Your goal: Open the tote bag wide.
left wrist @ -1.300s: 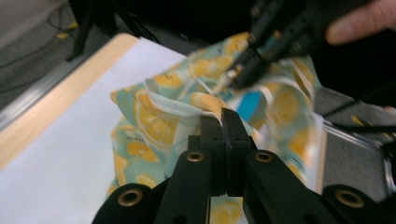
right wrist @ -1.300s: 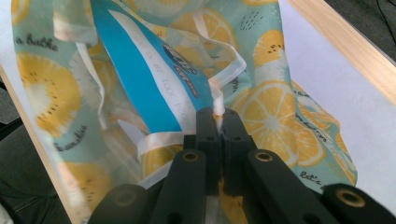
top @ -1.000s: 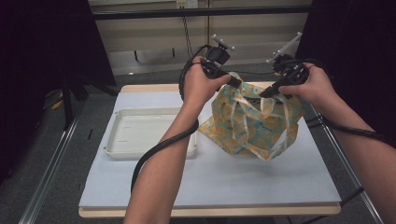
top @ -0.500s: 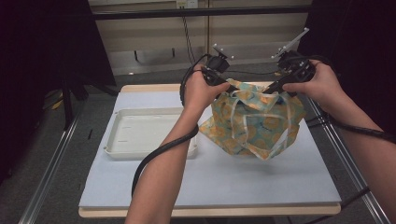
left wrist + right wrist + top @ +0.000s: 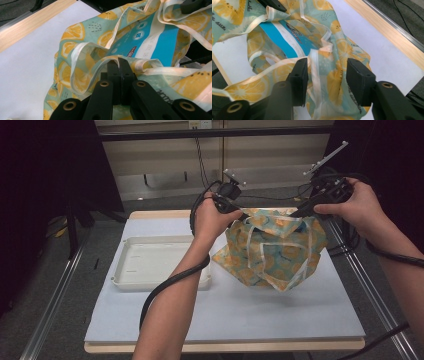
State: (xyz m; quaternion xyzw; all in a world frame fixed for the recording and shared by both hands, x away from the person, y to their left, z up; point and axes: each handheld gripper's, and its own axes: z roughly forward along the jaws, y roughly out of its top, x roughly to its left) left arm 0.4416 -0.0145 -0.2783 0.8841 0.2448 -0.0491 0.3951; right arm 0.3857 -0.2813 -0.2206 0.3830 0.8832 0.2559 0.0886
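At centre frame the bag (image 5: 272, 247) hangs from the clamped left gripper (image 5: 118, 65), while the right gripper (image 5: 327, 71), jaws just opening and apart, hovers over its upper-right rim.

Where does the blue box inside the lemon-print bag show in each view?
High view: I cannot make it out inside the bag.
Left gripper view: blue box, upper right, behind the bag's rim.
Right gripper view: upper left of centre, in the bag's mouth.
Shared landmark: the cream strap.

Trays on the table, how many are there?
1. A white tray sits on the table, left of the lemon bag. The bag could hide something behind it.
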